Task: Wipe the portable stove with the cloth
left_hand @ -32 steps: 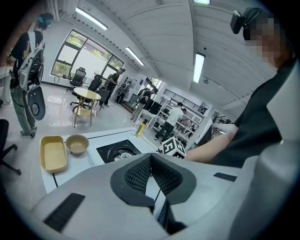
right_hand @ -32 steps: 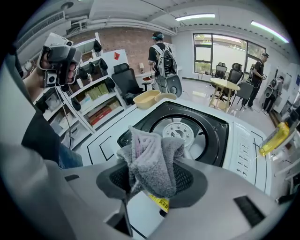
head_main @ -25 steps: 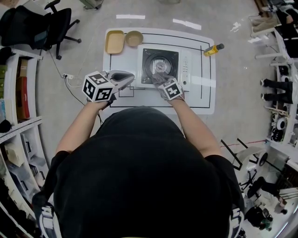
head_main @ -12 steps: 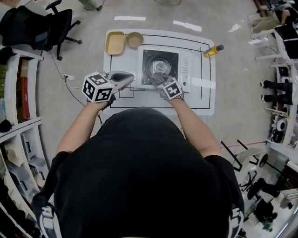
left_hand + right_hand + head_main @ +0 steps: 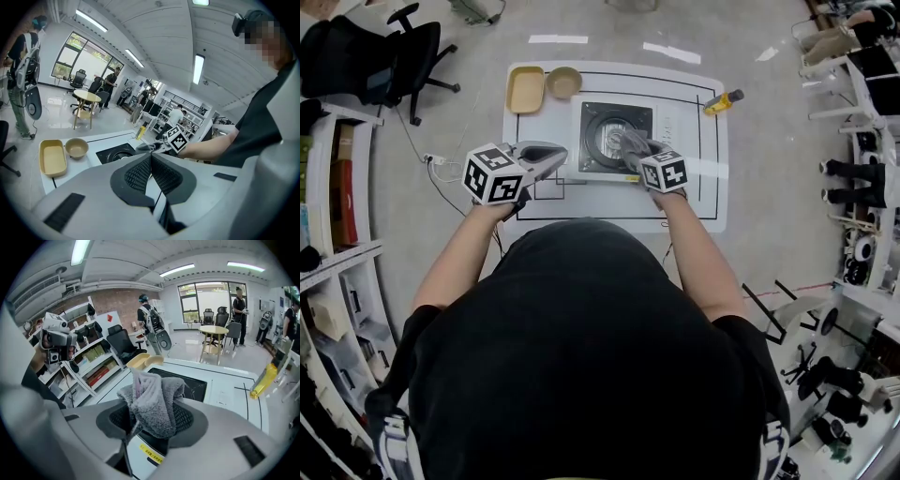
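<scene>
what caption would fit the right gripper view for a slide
Right gripper clamping a fluffy grey cloth, the white black-topped portable stove just ahead of it

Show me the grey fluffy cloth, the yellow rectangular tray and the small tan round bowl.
Grey fluffy cloth (image 5: 152,404): right gripper view, its bunched middle.
Yellow rectangular tray (image 5: 526,90): head view, its bare floor.
Small tan round bowl (image 5: 563,82): head view, its bare inside.
</scene>
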A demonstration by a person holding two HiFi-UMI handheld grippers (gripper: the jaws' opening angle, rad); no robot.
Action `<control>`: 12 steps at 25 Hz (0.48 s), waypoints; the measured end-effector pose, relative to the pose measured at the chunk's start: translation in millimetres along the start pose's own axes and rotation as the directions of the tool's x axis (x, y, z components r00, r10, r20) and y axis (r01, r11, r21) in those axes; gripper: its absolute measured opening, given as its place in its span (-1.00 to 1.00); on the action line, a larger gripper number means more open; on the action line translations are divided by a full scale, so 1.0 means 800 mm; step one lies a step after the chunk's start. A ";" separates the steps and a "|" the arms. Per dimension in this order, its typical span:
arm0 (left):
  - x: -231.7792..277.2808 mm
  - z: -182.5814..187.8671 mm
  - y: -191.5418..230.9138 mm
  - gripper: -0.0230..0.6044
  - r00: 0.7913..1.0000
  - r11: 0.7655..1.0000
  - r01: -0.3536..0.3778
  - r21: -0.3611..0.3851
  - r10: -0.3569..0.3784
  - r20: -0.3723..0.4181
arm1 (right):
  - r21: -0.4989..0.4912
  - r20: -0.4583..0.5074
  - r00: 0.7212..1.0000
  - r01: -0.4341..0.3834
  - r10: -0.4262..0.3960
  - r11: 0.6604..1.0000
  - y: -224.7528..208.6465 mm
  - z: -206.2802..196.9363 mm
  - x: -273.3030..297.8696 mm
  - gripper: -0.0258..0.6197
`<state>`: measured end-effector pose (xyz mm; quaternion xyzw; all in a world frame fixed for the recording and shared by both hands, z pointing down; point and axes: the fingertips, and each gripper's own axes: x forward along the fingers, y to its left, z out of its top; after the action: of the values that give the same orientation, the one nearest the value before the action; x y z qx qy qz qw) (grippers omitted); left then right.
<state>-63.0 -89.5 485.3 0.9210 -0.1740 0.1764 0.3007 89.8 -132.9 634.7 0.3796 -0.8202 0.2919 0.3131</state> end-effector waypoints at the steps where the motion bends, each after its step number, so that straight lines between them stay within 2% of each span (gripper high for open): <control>1: 0.002 0.001 -0.002 -0.85 1.000 1.000 0.003 0.001 -0.003 0.000 | 0.003 0.011 1.000 0.008 -0.008 1.000 -0.005 0.004 -0.007 -0.27; 12: 0.025 0.020 -0.016 -0.85 1.000 1.000 0.010 0.011 -0.010 0.007 | 0.012 0.083 0.995 0.048 -0.049 0.999 -0.045 0.021 -0.077 -0.27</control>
<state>-36.6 -94.0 475.2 0.9241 -0.1695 0.1728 0.2958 145.8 -137.5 587.6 0.4127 -0.8217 0.2721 0.2837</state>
